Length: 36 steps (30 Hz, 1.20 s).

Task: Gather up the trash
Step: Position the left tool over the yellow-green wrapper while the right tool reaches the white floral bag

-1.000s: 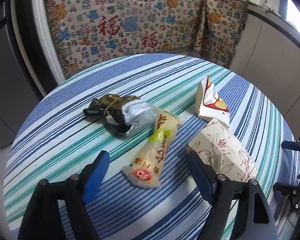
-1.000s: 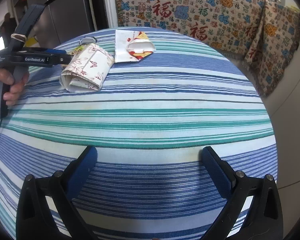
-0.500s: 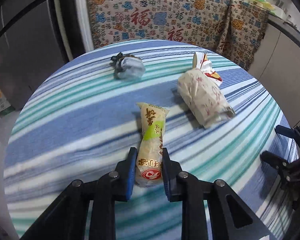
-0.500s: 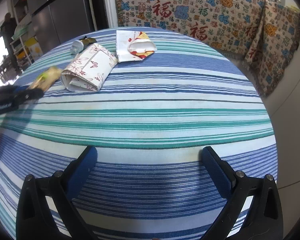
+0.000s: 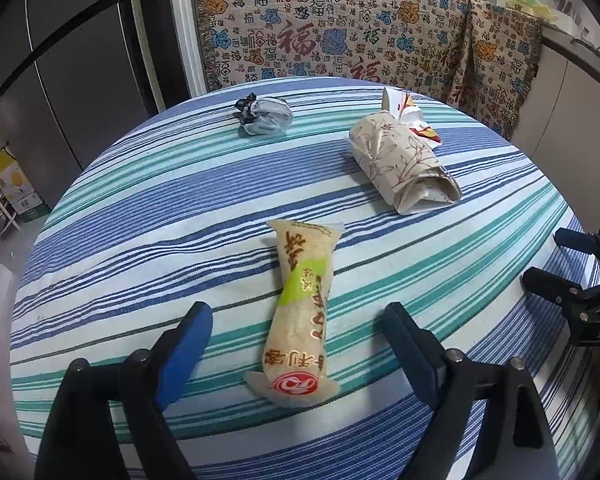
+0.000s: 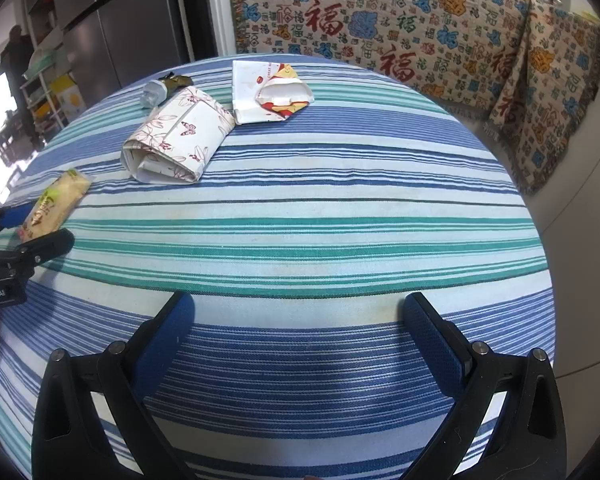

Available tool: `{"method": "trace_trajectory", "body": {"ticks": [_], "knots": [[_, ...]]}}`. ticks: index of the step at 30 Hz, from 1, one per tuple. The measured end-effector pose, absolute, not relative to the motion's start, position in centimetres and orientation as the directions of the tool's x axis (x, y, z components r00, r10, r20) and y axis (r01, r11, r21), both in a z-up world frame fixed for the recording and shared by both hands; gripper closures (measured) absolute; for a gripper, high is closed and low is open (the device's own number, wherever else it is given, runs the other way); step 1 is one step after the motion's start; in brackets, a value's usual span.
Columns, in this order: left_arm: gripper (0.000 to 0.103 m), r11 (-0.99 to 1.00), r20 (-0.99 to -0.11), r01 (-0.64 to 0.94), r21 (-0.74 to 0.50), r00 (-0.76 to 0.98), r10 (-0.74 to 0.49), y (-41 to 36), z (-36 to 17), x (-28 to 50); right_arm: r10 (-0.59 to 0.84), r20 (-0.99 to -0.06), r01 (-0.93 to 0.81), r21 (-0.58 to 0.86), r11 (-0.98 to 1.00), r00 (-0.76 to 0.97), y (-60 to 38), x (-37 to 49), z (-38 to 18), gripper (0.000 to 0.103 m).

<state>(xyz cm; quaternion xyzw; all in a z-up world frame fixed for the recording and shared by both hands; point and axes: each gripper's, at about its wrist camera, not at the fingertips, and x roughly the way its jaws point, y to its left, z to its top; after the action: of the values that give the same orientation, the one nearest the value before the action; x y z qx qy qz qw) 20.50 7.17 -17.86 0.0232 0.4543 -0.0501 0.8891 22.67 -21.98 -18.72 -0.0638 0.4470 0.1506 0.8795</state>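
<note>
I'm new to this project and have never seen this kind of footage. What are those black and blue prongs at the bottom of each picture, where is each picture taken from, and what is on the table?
The prongs are two-fingered claws, one in each of a person's hands. A camera sits on each and looks forward along its fingers. One picture comes from the left claw, the other from the right claw. Both are open and hold nothing.

On the striped tablecloth lies trash: a yellowish snack wrapper between the left claw's fingers, a floral paper packet, a torn white and red carton just behind it, and a crumpled silver and black wrapper farther back. At the left edge of the right view you see the left claw from the side.
</note>
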Motion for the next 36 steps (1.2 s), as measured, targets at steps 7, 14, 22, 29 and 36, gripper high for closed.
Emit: {"method": "trace_trajectory", "body": {"ticks": [7, 14, 22, 29, 36], "knots": [[0.007, 0.993, -0.815, 0.117, 0.006, 0.576, -0.063, 7.12, -18.15, 20.62, 0.21, -0.806, -0.324, 0.023, 0.946, 0.554, -22.04, 22.7, -18.72, 0.0], [0.005, 0.993, -0.817, 0.119, 0.004, 0.573, -0.065, 7.1, -18.18, 20.61, 0.21, -0.806, -0.325, 0.023, 0.945, 0.554, -22.04, 22.72, -18.73, 0.0], [0.005, 0.993, -0.817, 0.119, 0.003, 0.573, -0.066, 7.04, -18.16, 20.58, 0.212, -0.806, -0.326, 0.024, 0.945, 0.553, -22.1, 22.73, -18.72, 0.0], [0.004, 0.993, -0.817, 0.119, 0.004, 0.573, -0.065, 6.98, -18.17, 20.56, 0.213, -0.806, -0.327, 0.025, 0.945, 0.553, -22.1, 22.74, -18.72, 0.0], [0.002, 0.993, -0.818, 0.117, 0.006, 0.572, -0.062, 6.92, -18.18, 20.46, 0.214, -0.806, -0.329, 0.025, 0.944, 0.552, -22.16, 22.75, -18.71, 0.0]]}}
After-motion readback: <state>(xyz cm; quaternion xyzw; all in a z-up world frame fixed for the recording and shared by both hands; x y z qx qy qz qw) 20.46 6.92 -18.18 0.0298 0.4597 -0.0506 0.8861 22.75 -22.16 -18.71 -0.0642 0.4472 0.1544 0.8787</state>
